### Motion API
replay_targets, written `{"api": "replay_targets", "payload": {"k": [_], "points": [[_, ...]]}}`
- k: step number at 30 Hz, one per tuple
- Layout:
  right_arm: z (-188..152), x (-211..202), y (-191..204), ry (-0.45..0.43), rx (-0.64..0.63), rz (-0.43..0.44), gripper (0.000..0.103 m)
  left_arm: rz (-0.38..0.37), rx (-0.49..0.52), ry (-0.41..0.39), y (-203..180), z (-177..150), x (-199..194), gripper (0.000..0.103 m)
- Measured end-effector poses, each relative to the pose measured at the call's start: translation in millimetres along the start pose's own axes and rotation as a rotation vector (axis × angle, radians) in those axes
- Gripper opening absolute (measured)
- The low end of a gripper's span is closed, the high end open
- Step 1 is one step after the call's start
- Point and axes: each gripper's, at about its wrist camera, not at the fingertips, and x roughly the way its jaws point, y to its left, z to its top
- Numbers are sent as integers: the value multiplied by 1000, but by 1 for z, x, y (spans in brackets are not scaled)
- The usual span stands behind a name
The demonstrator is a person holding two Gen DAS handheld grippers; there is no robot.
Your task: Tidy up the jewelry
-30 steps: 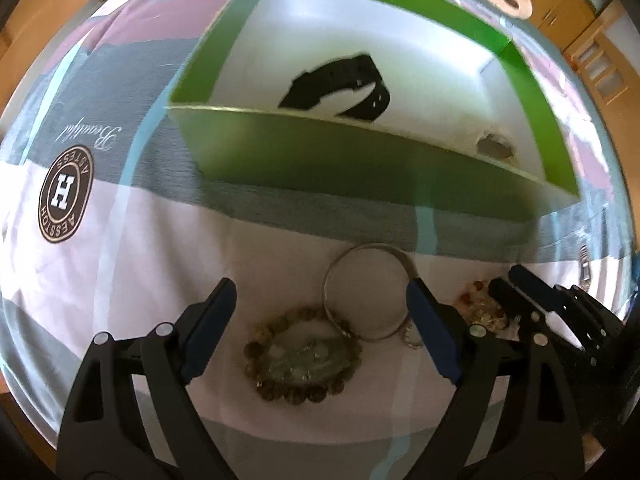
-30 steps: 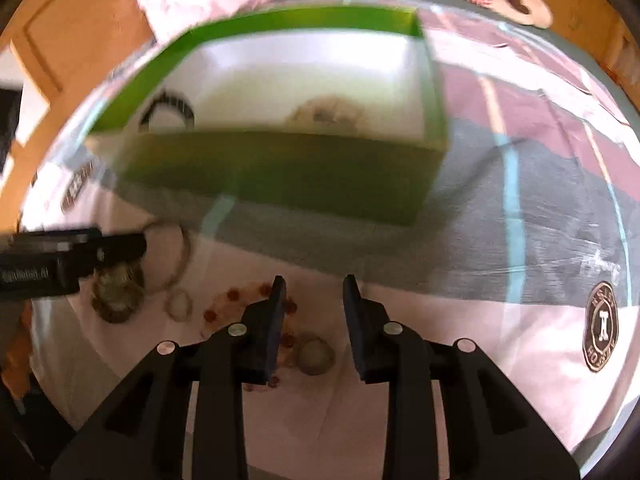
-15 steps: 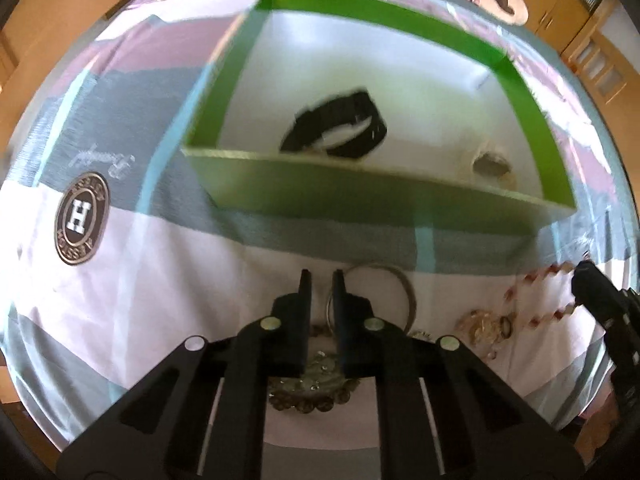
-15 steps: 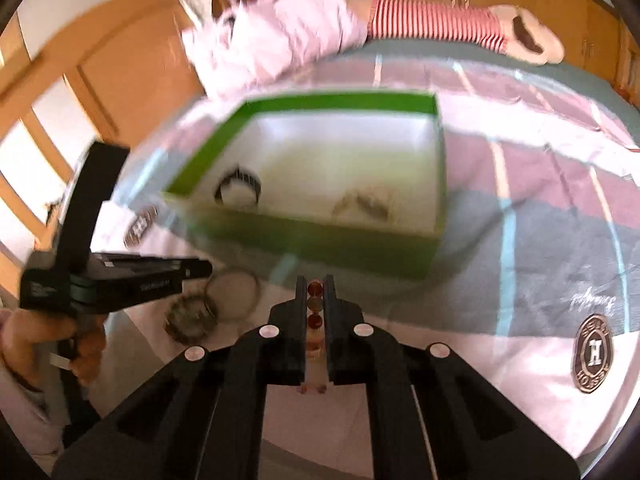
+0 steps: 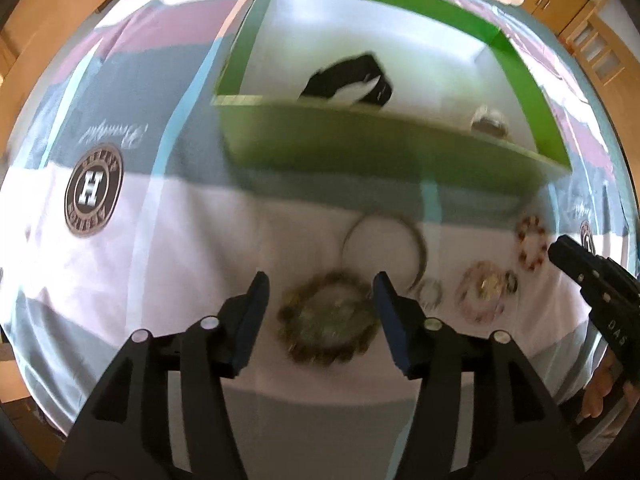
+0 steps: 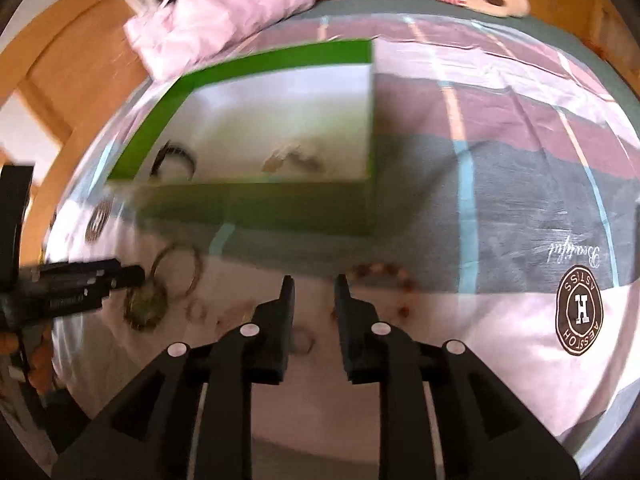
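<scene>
Both hand-held grippers opening, empty: left [image 5: 320, 292] straddles bead bracelet [image 5: 328, 326]; only right [image 6: 314, 296] view shows pillow [image 6: 216, 12].

The green box [image 5: 360, 152] has its near wall hiding the lower part of the black strap [image 5: 352, 84] and the small pale piece [image 5: 488, 122] inside it. In front of the box, the beaded bracelet [image 5: 328, 320] is motion-blurred (beads indistinct). In the right wrist view, the reddish beads [image 6: 384, 276] before the box are smeared.

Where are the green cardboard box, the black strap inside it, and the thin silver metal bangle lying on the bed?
Green cardboard box [image 5: 360, 152]: left wrist view, near outer wall.
Black strap [image 5: 352, 74]: left wrist view, middle of its dark band.
Thin silver metal bangle [image 5: 418, 240]: left wrist view, right rim.
</scene>
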Motion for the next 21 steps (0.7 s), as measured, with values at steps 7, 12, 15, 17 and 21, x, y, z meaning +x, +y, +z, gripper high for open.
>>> {"api": "replay_targets", "payload": {"k": [7, 12, 15, 17, 21], "points": [[-10, 13, 8, 62, -30, -1, 20, -27, -31, 43, 14, -8, 5, 41], [-7, 18, -2, 85, 7, -28, 20, -93, 49, 48, -9, -14, 3, 41], [-8, 22, -6, 105, 21, -34, 20, -59, 58, 74, -15, -13, 14, 42], [-8, 22, -7, 107, 24, -39, 20, -41, 64, 77, -18, -10, 21, 42], [-7, 21, -10, 101, 31, -40, 20, -32, 56, 72, -20, -7, 25, 30]]}}
